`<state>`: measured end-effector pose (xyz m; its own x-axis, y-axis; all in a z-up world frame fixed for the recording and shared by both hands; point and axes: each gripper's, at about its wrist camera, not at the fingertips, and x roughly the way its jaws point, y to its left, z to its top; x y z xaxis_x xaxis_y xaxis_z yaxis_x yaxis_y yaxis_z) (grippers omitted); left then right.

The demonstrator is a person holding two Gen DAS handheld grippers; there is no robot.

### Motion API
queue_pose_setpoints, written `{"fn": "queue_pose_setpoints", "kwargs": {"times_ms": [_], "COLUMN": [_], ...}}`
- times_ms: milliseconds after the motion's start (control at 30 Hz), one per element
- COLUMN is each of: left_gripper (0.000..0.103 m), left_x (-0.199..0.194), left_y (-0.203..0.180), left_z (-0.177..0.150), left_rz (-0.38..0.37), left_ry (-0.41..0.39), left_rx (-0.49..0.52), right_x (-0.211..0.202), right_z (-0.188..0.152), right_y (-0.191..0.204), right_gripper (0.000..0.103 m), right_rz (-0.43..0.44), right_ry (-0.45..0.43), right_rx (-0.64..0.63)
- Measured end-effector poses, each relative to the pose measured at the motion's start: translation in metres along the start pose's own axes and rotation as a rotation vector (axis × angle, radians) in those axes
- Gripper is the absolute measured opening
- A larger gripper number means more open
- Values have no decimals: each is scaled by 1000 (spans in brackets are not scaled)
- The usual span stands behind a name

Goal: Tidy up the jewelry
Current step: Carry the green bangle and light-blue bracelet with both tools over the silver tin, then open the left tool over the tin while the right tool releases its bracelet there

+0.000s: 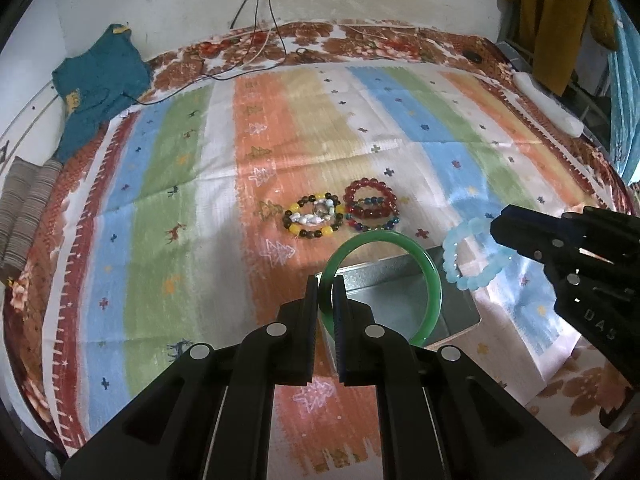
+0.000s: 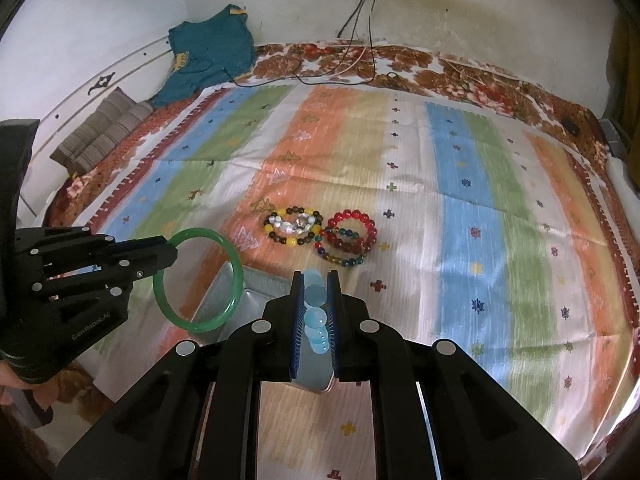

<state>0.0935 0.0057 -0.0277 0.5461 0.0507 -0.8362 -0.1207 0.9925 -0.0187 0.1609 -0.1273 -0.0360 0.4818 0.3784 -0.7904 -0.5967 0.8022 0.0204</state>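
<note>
My left gripper [image 1: 326, 280] is shut on a green bangle [image 1: 434, 280], held above a grey metal tin [image 1: 456, 304]. From the right wrist view the same bangle [image 2: 236, 276] hangs from the left gripper [image 2: 170, 252] over the tin [image 2: 224, 284]. My right gripper [image 2: 316, 276] is shut on a pale blue bead bracelet [image 2: 314, 316]; in the left wrist view that bracelet [image 1: 460, 264] hangs from the right gripper [image 1: 496, 228]. On the striped cloth lie a yellow-and-brown bead bracelet [image 1: 314, 218] with white beads inside, and red and multicoloured bead bracelets [image 1: 372, 204].
The striped cloth [image 1: 180, 200] covers a bed with a brown floral sheet. A teal garment [image 1: 96, 84] and a folded striped cloth [image 1: 24, 216] lie at the far left. Black cables [image 1: 256, 20] hang down the back wall. A white object [image 1: 548, 108] rests at the right edge.
</note>
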Motion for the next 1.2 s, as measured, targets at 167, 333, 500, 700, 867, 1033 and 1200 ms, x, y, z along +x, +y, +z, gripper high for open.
{"fn": "queue_pose_setpoints", "kwargs": {"times_ms": [167,333,500,700,867,1033,1200], "left_gripper": [9,12,14,29,39,49,53], "left_x": [6,13,15,20,29,43,62], "left_y": [-4,6,16,20,23,29,40], "left_z": [-6,-4,-1,6,14,26,36], "left_rz": [-18,21,42,61,73,90,101], "left_ry": [41,59,60,59,68,80,106], "left_rx": [-4,-33,-51,-53,-58,-64,-91], "right_x": [2,6,16,26,35,49,66], "right_z": [-7,-6,-5,0,5,11,17], "right_y": [-4,-11,-24,-39,-40,-39,-41], "right_gripper": [14,40,40,40,48,54,60], "right_rz": [-10,-60,-65,-68,-77,-78,-88], "right_ry": [14,22,52,81,97,118,144], "right_rx": [29,33,72,105,99,91,83]}}
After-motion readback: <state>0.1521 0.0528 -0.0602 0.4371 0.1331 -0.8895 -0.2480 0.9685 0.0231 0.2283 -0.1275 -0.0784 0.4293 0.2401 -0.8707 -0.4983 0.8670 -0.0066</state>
